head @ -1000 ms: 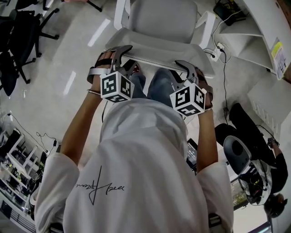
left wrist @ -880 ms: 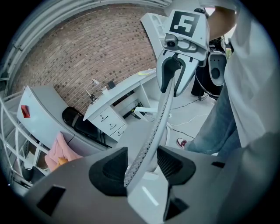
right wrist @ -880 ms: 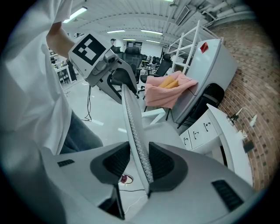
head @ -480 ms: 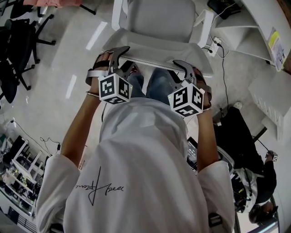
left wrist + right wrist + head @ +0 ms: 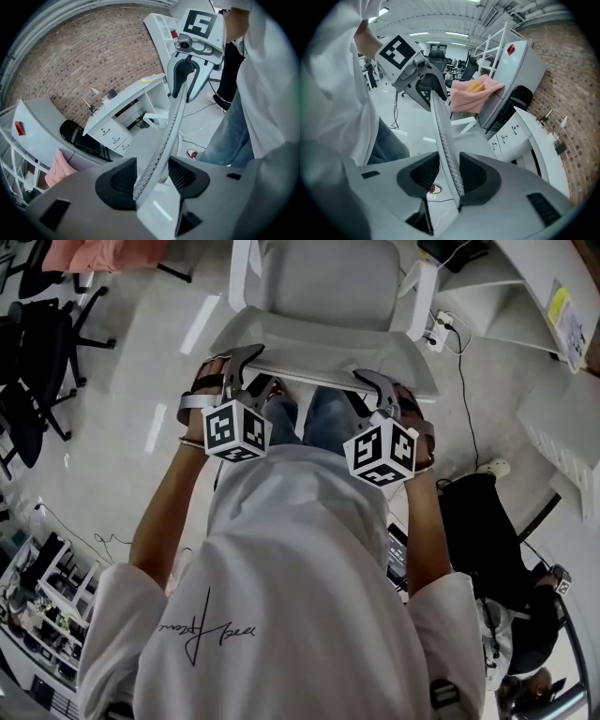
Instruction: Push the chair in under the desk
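Note:
A white office chair with a grey seat [image 5: 323, 277] stands in front of me, its mesh backrest top edge [image 5: 328, 357] nearest to me. My left gripper [image 5: 246, 362] is shut on the left part of that edge. My right gripper [image 5: 371, 382] is shut on the right part. In the left gripper view the backrest rim [image 5: 164, 136] runs between the dark pads [image 5: 117, 180] of the left gripper [image 5: 151, 176]. In the right gripper view the rim [image 5: 440, 126] is pinched in the right gripper [image 5: 449, 173]. A white desk [image 5: 126, 101] with drawers [image 5: 112, 136] stands beyond the chair.
Black office chairs [image 5: 37, 362] stand on the floor at the left. A power strip with cables [image 5: 436, 334] lies by the desk [image 5: 525, 296]. A person in black [image 5: 497, 540] is at my right. A pink cloth [image 5: 476, 93] hangs near a white cabinet [image 5: 515, 70].
The chair and both grippers have shifted a little forward, toward the top of the head view. The floor and the person at the right have slid down in the frame.

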`<act>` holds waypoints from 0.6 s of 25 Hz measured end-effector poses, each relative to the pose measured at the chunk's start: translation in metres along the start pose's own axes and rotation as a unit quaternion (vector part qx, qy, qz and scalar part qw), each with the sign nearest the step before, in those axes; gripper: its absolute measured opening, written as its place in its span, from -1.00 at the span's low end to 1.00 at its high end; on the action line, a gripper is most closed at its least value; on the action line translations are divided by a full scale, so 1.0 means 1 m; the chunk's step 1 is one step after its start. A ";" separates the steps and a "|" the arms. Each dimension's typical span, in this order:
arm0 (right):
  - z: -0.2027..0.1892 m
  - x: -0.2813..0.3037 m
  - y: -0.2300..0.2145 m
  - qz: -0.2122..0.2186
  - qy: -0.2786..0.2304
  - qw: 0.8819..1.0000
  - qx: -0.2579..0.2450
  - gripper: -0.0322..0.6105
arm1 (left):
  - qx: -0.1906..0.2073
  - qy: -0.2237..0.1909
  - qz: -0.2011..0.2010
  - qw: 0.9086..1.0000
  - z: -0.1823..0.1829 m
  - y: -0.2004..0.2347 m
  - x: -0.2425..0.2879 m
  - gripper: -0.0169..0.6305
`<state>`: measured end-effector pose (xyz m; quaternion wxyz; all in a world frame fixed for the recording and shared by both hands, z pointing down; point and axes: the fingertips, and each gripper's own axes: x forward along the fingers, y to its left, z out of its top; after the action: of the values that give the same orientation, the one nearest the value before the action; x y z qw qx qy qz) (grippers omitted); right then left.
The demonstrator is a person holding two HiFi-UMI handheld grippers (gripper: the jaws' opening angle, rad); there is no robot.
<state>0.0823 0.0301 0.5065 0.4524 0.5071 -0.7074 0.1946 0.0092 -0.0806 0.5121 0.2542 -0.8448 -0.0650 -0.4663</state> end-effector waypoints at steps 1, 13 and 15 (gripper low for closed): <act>-0.001 -0.001 -0.001 -0.001 0.000 1.000 0.001 -0.43 | 0.001 0.001 -0.002 1.000 0.001 0.000 0.001 -0.30; -0.018 -0.010 -0.004 -0.011 0.002 1.000 0.014 -0.43 | 0.015 0.001 -0.015 1.000 0.019 -0.008 0.008 -0.30; -0.019 -0.010 -0.006 -0.011 0.002 1.000 0.016 -0.43 | 0.017 0.001 -0.016 1.000 0.020 -0.006 0.009 -0.30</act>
<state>0.0967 0.0472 0.5066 0.4478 0.5215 -0.6975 0.2024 0.0276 -0.0663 0.5130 0.2609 -0.8388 -0.0866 -0.4699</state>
